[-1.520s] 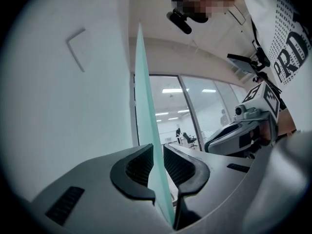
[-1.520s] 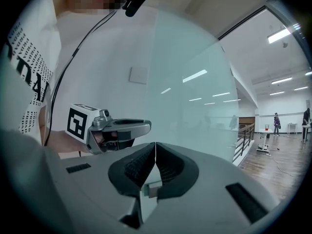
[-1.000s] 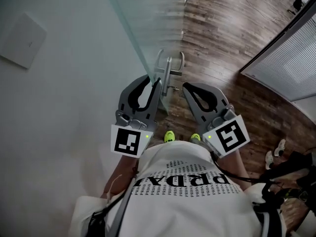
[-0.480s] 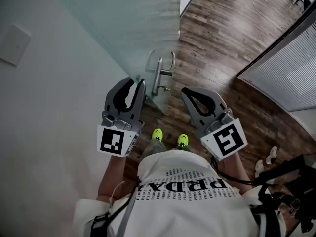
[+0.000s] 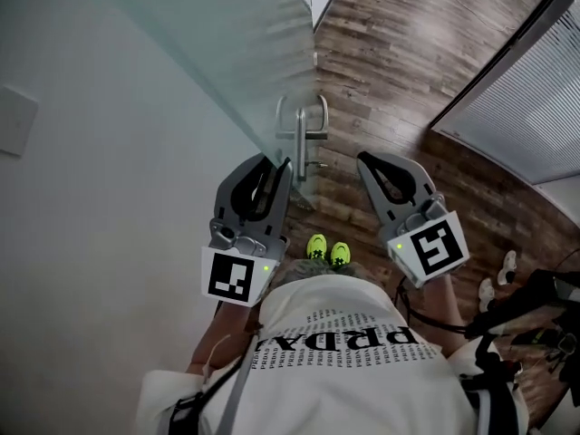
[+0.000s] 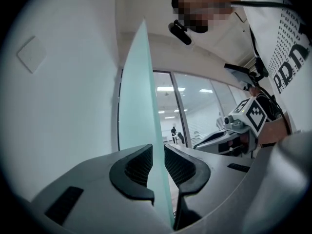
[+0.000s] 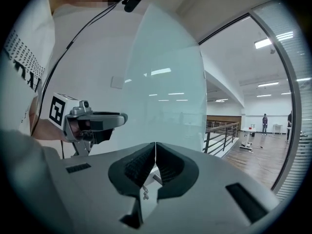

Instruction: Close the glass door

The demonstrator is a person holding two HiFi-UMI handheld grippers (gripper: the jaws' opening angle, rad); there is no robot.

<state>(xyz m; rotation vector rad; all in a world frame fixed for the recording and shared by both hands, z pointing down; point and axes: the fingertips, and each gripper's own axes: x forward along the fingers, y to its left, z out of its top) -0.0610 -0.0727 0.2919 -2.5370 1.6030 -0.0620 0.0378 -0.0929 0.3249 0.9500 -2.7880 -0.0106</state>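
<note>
The frosted glass door [image 5: 236,43] runs from the upper left down to my hands, and its metal handle [image 5: 301,139] stands just past the free edge. My left gripper [image 5: 276,169] straddles that edge below the handle. In the left gripper view the glass door [image 6: 139,91] passes between the ribbed pads of the left gripper [image 6: 158,152], which press on both faces. My right gripper [image 5: 382,166] hovers to the right of the handle, apart from the door. In its own view the right gripper [image 7: 155,150] has its pads together with nothing between them.
A white wall [image 5: 91,207] with a small wall plate [image 5: 14,120] stands close on the left. Dark wooden floor [image 5: 390,62] spreads to the right, up to a partition with blinds [image 5: 526,98]. My green shoes [image 5: 328,247] are below the door edge. A railing [image 7: 222,135] shows beyond the glass.
Both grippers have travelled along with the door edge, the left still clamped on it. The wall plate has slid toward the left edge and my feet have stepped.
</note>
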